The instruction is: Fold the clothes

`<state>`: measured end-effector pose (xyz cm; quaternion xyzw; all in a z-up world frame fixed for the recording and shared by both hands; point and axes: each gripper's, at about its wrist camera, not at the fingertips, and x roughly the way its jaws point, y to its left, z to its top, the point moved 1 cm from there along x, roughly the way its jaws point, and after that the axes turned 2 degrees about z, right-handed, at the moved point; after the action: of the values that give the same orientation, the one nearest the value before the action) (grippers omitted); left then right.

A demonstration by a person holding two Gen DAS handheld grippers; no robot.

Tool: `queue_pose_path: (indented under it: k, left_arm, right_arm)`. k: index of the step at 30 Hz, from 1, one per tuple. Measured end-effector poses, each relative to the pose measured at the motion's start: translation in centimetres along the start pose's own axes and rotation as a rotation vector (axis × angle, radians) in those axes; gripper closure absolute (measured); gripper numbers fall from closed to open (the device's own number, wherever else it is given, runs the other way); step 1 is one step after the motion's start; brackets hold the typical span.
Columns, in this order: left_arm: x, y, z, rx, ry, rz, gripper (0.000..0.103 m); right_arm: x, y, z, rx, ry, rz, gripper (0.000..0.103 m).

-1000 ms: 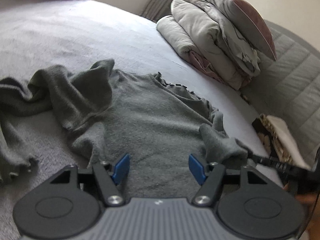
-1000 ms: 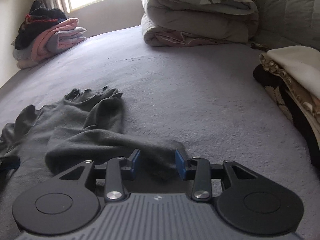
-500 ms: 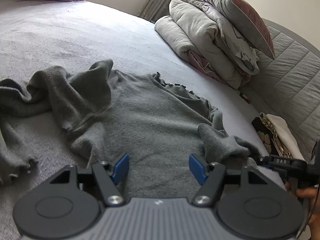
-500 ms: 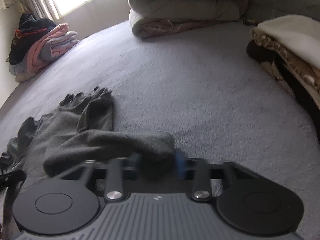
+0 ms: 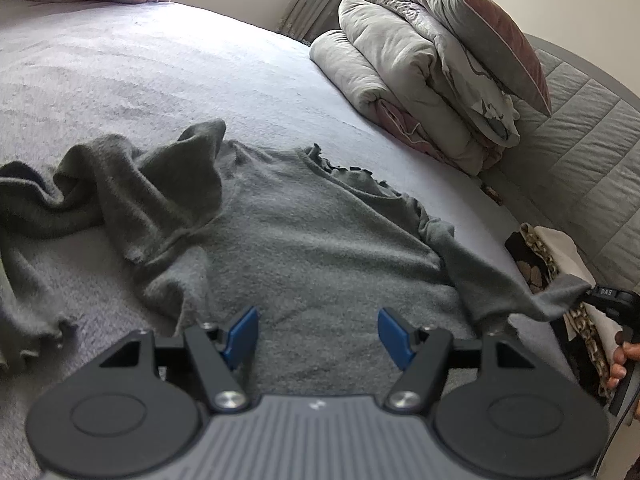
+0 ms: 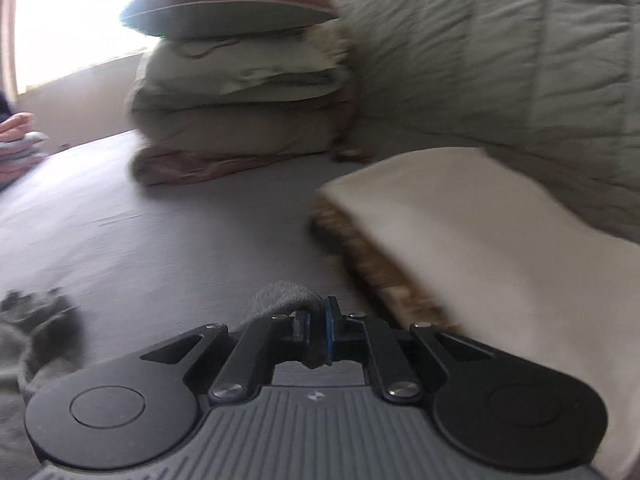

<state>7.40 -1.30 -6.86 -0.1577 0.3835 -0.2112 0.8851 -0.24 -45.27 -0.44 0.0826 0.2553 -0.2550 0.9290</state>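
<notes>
Grey sweater (image 5: 320, 240) lies under the spread left gripper (image 5: 318, 334); right gripper (image 6: 318, 334) clamps its sleeve (image 6: 284, 296).

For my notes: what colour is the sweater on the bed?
Grey sweater; left wrist view shows it best.

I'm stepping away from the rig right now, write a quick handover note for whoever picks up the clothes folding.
Left hand-held gripper: open, empty, poised over the hem of the grey sweater.
Right hand-held gripper: shut on the cuff of the sweater's right sleeve, which is pulled out taut to the side, off the bed.
Sweater lies mostly flat on the bed, collar away from you; the left sleeve is bunched and flopped over its shoulder.
Done: body spread, right sleeve stretched out.
Left: straighten the left sleeve, fold both sleeves in, fold the body. Probably it then goes on the folded pile at the right.
</notes>
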Motion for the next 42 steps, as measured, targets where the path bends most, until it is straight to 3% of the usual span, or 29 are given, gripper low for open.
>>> queue_pose_path:
  k: [6,11,13,16,18,22,26,30,31,33,34,35,42]
  left_arm:
    - [-0.1,0.4,0.7,-0.004,-0.016,0.023,0.035]
    - [-1.1,1.0,2.1,0.026,-0.073,0.086,0.034]
    - [-1.9,1.4,2.9,0.042,-0.106,0.126,0.032]
    - [-2.9,2.5,4.4,0.071,-0.153,0.202,0.027]
    - [-3.2,3.5,5.3,0.093,-0.16,0.264,0.021]
    - [-2.9,6.3,6.5,0.073,-0.134,0.395,0.02]
    - [-2.5,9.0,7.1,0.013,-0.124,0.408,0.02]
    - [-1.8,10.4,7.1,-0.061,-0.114,0.352,0.021]
    - [-1.8,10.6,7.0,-0.074,-0.12,0.331,0.023]
    - [-1.6,10.8,7.0,-0.093,-0.129,0.298,0.045]
    - [-1.5,11.0,6.8,-0.099,-0.129,0.29,0.071]
    - [-1.4,11.0,6.6,-0.101,-0.13,0.294,0.09]
    - [-2.5,11.9,7.3,-0.139,-0.178,0.324,0.094]
  right_arm:
    - [0.3,-3.1,-0.1,-0.002,-0.012,-0.12,0.095]
    - [0.3,-2.6,-0.2,-0.014,-0.005,-0.118,0.095]
    - [0.3,-2.4,-0.2,-0.019,-0.001,-0.115,0.089]
    - [0.3,-1.4,0.0,-0.013,0.007,-0.068,0.068]
    - [0.0,-0.7,0.1,-0.018,0.007,-0.044,0.066]
    - [-0.3,1.0,0.2,-0.024,0.008,0.024,0.062]
    - [0.2,2.8,-0.1,0.011,0.057,0.138,0.062]
    - [0.7,5.0,-0.3,0.027,0.095,0.216,0.062]
    - [0.8,5.6,-0.4,0.029,0.105,0.233,0.062]
    - [1.1,6.7,-0.6,0.033,0.126,0.267,0.062]
    - [1.2,7.3,-0.7,0.035,0.136,0.284,0.062]
    - [1.3,7.8,-0.9,0.033,0.146,0.295,0.062]
    - [1.1,11.7,-2.0,-0.05,0.182,0.315,0.062]
